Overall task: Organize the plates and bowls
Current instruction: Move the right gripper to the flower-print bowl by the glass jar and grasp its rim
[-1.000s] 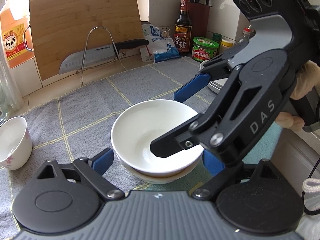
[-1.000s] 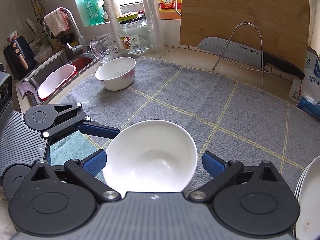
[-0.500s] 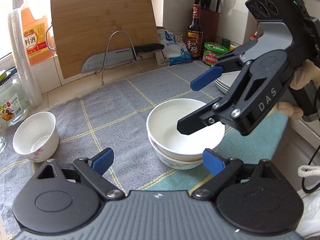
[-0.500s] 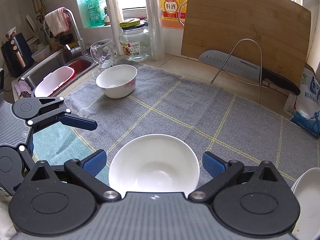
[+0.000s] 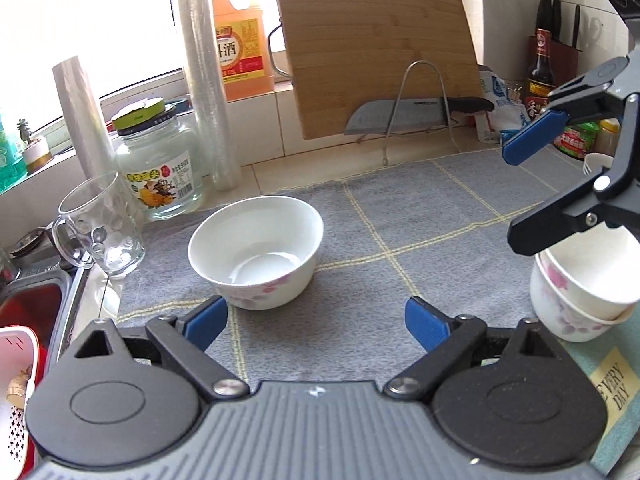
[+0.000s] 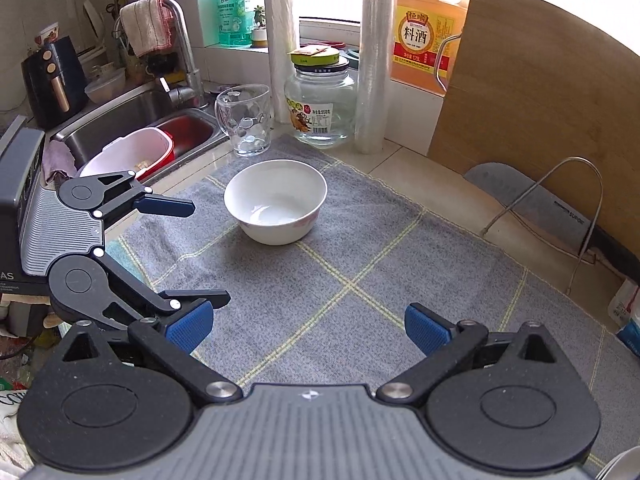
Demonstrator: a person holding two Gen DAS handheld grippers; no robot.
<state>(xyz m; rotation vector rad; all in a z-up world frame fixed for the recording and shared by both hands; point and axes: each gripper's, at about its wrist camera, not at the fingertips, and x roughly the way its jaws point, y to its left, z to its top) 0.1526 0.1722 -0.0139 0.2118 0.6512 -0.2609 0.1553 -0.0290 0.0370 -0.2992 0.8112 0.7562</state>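
A white bowl with pink flowers (image 5: 256, 250) stands alone on the grey cloth (image 5: 420, 216), just ahead of my open, empty left gripper (image 5: 316, 320). It also shows in the right wrist view (image 6: 276, 200), farther off. Two stacked white bowls (image 5: 588, 284) sit at the right edge of the left wrist view, under my right gripper (image 5: 528, 192), which is open and empty above them. In the right wrist view my right gripper (image 6: 308, 328) is open over bare cloth (image 6: 360, 264), and the left gripper (image 6: 188, 256) is open at the left.
A glass mug (image 5: 100, 228), a glass jar (image 5: 160, 164) and film rolls (image 5: 208, 80) stand behind the bowl. A cutting board (image 5: 380, 52) and knife (image 5: 400, 120) lean at the back. The sink (image 6: 132, 120) with a pink basket (image 6: 128, 152) lies left. Bottles (image 5: 540, 72) stand back right.
Both grippers have swung left, away from the stacked bowls. The lone flowered bowl is now straight ahead of the left gripper. The stack has slid out of the right wrist view.
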